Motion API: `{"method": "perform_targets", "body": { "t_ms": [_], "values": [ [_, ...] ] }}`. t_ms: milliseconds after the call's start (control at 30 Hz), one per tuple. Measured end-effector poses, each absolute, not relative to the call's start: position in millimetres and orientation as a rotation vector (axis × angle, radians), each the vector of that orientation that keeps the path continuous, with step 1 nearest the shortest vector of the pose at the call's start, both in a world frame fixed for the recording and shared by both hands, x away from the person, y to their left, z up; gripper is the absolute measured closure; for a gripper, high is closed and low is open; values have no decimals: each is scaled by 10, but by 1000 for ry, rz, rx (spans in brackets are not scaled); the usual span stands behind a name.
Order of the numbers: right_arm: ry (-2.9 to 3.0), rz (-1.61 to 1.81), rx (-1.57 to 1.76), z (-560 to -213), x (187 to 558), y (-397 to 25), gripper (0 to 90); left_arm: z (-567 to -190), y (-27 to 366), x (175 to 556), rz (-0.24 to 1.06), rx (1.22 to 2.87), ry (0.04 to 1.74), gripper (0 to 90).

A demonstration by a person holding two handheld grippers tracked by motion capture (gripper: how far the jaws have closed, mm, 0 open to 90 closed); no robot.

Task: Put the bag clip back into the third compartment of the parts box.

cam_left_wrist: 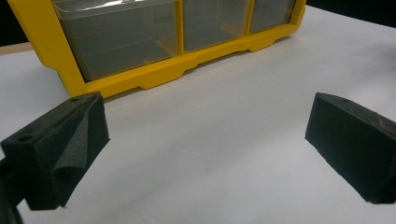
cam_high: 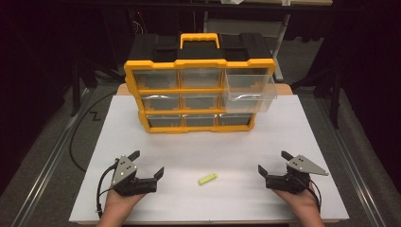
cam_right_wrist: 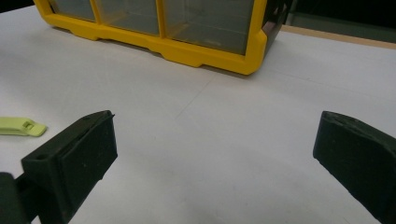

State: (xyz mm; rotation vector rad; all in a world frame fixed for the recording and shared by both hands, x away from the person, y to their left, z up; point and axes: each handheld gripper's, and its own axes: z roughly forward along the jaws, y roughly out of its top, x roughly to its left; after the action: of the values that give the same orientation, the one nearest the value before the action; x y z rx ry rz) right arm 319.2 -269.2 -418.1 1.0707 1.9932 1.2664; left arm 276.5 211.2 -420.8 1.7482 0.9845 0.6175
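Note:
A yellow and black drawer organiser [cam_high: 198, 92] stands at the back of the white table [cam_high: 208, 142]. Its top right clear drawer [cam_high: 249, 90] is pulled out; the others are pushed in. A small lime-green clip [cam_high: 208, 178] lies flat on the table near the front, between the two grippers. My left gripper [cam_high: 147, 163] rests at the front left, open, nothing between its jaws. My right gripper [cam_high: 273, 161] rests at the front right, also open and holding nothing. The right gripper view has the clip [cam_right_wrist: 21, 126] at its left edge, and the organiser's bottom row [cam_right_wrist: 187, 28] ahead.
The organiser's lower drawers [cam_left_wrist: 140, 37] fill the top of the left gripper view. Black cables [cam_high: 82, 137] run along the floor left of the table. Dark stands and curtain surround the table at the back and sides.

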Motion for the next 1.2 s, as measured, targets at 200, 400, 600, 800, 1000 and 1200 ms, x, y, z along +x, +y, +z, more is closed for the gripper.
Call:
{"method": "perform_targets", "body": {
  "t_ms": [200,400,600,800,1000,1200],
  "values": [
    [2037,1269,1048,-4172,3239,-2589,1,-4211,2099,2769,616,1758,973,8],
    [2082,1275,1007,-4156,3254,-2400,1,-4218,2089,2777,608,1769,966,8],
    [2144,1250,946,-4178,3315,-2154,3,-4229,2081,2792,598,1777,978,3],
    [2203,1236,896,-4205,3415,-1902,22,-4230,2076,2796,602,1775,975,3],
    [2230,1252,928,-4219,3529,-1735,74,-4227,2089,2809,593,1765,991,5],
    [2290,1276,928,-4242,3589,-1583,365,-4213,2095,2791,604,1750,979,5]
  ]
}}
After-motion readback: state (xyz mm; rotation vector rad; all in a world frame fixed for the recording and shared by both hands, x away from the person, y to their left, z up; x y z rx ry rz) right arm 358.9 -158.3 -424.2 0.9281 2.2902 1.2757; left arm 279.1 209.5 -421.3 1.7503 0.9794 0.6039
